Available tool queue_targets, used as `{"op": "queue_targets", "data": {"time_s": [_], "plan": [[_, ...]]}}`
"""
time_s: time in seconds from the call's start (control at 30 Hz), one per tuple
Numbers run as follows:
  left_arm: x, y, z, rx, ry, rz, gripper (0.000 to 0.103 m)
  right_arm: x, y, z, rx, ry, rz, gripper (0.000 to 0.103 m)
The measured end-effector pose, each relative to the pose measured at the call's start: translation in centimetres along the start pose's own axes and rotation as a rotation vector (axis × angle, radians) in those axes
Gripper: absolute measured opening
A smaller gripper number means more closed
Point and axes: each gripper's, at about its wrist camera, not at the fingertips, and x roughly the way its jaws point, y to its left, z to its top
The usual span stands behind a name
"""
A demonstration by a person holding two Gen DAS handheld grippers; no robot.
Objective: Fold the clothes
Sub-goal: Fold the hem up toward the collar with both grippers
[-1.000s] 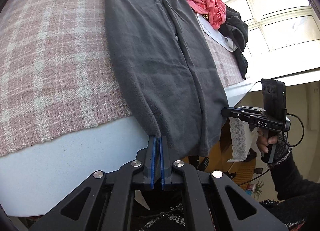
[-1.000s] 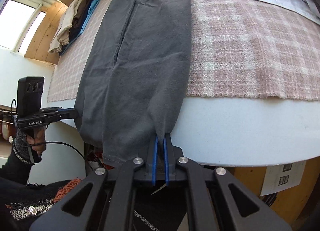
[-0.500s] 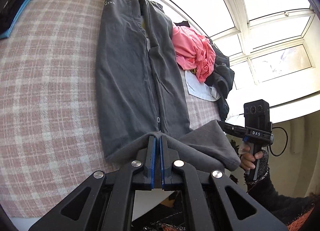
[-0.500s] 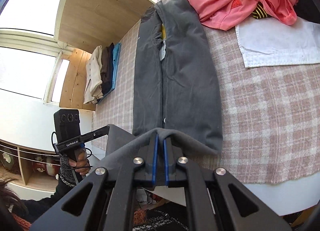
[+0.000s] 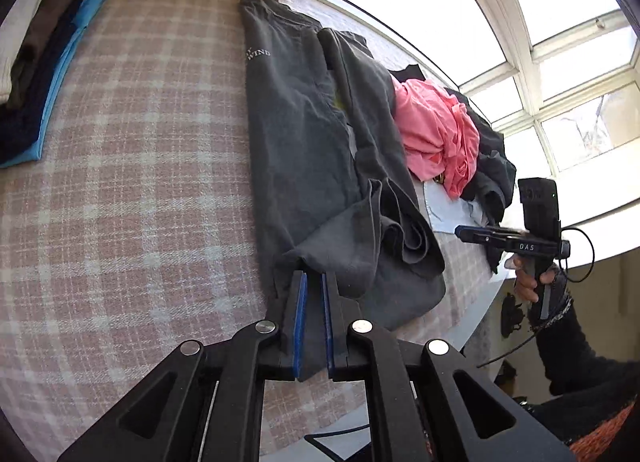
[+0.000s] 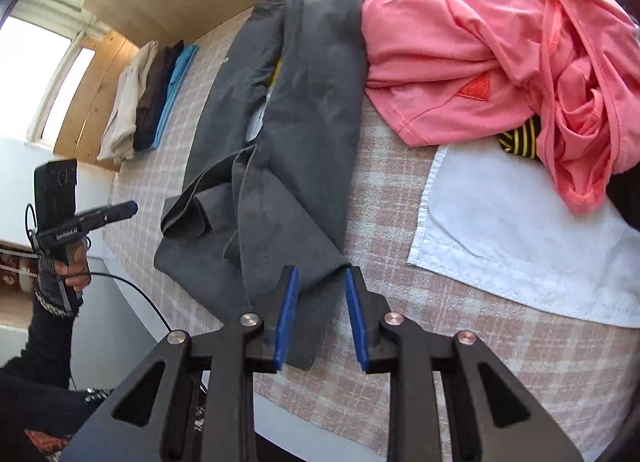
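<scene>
Trousers [image 5: 304, 150] single, pink garment [image 5: 436, 138] single

A: What is concealed? The striped yellow-and-black fabric item [image 6: 520, 138] lies mostly buried beneath the crumpled pink shirt [image 6: 472, 42].

B: And cropped? The folded stack of clothes [image 5: 36, 62] at the checked bedcover's [image 5: 140, 182] far corner runs off the picture's left edge.
</scene>
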Motion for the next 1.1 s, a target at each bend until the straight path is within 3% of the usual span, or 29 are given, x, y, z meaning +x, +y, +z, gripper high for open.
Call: {"op": "queue_targets", "data": {"time_s": [0.1,0.17,0.3,0.33,0.43,0.5,0.57,0.63,0.73,0.87,1.0,1.1], "plan": [[2.5,-0.9,-0.4,0.0,0.093,-0.028,0.006,2.4,2.6,-0.7,-0.119,0.11,-0.011,0.025],[4.1,-0.8,-0.1,-0.005,0.13,-0.024,0.006,3.7,2.9,-0.9,-0.141,0.157,0.027,0.025],[6.6,-0.1,1.3,-0.021,0.17,-0.073,0.006,5.6,2.8,-0.6,-0.172,0.201,-0.001,0.025],[6.6,0.2,2.1,-0.035,0.149,-0.079,0.006,5.8,2.5,0.1,-0.159,0.202,-0.003,0.025],[4.5,2.1,5.2,-0.115,0.019,-0.08,0.006,3.1,0.8,4.2,-0.09,0.048,-0.091,0.024],[2.2,3.5,6.7,-0.152,-0.073,-0.054,0.006,-0.2,-1.4,6.1,0.034,-0.074,0.003,0.024],[0.8,3.7,7.1,-0.107,-0.091,-0.002,0.006,-1.5,-2.3,5.8,0.036,-0.106,-0.028,0.026],[0.6,3.5,6.7,-0.067,-0.067,0.004,0.006,-1.8,-2.6,4.8,0.009,-0.091,-0.085,0.035],[1.7,3.0,6.0,-0.004,-0.034,0.03,0.014,-1.0,-3.1,3.0,-0.009,-0.063,-0.13,0.035],[3.1,2.6,6.6,0.037,-0.027,0.075,0.014,1.0,-3.6,2.4,-0.032,-0.044,-0.183,0.035],[3.9,1.0,8.1,0.145,-0.018,0.161,0.016,0.9,-2.2,3.5,-0.161,-0.067,-0.252,0.036],[4.5,-1.5,9.5,0.247,0.022,0.126,0.019,0.4,-1.2,4.5,-0.283,-0.06,-0.257,0.037]]}}
